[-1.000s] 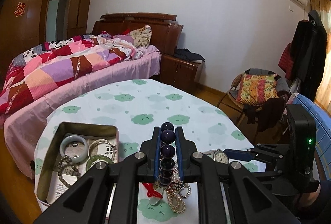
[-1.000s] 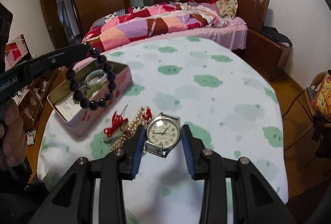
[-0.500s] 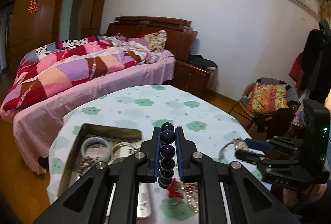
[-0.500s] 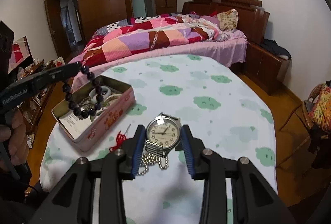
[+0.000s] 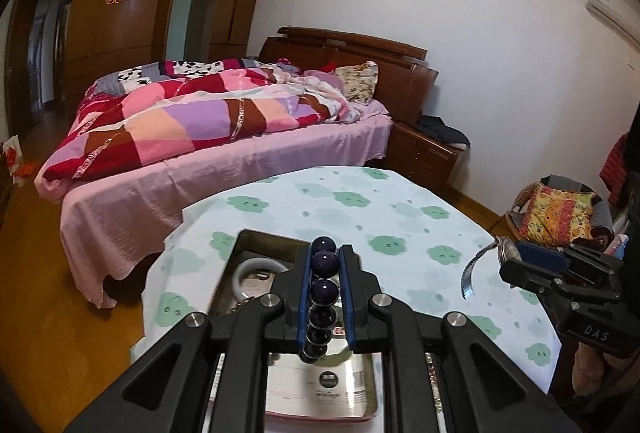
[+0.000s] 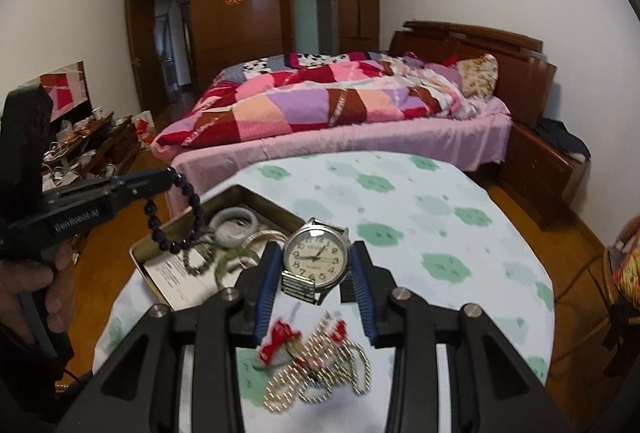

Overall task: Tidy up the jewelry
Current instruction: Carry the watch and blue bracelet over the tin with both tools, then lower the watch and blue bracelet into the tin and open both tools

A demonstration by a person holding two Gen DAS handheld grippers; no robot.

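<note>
A: Status on both tools?

B: Left tool [image 5: 325, 297] clamped on the dark bead bracelet [image 5: 323, 291], beads lined up between the blue pads. It hangs in the air above the open tin [image 6: 256, 201]. Right tool [image 6: 316, 273] grips the watch [image 6: 316, 259] by its case, dial facing the camera, metal strap hanging below.

A: Tin contents?

B: Pale bangle [image 6: 233, 223], green bangle, a metal ring, a bead chain, a printed card. Tin sits near the left edge of the surface [image 6: 440, 233], on the cloud-print cloth.

A: Anything loose?

B: Pearl necklace [image 6: 320, 373] and a red knot charm [image 6: 280, 339] lie on the cloth beside the tin, under the watch.
</note>
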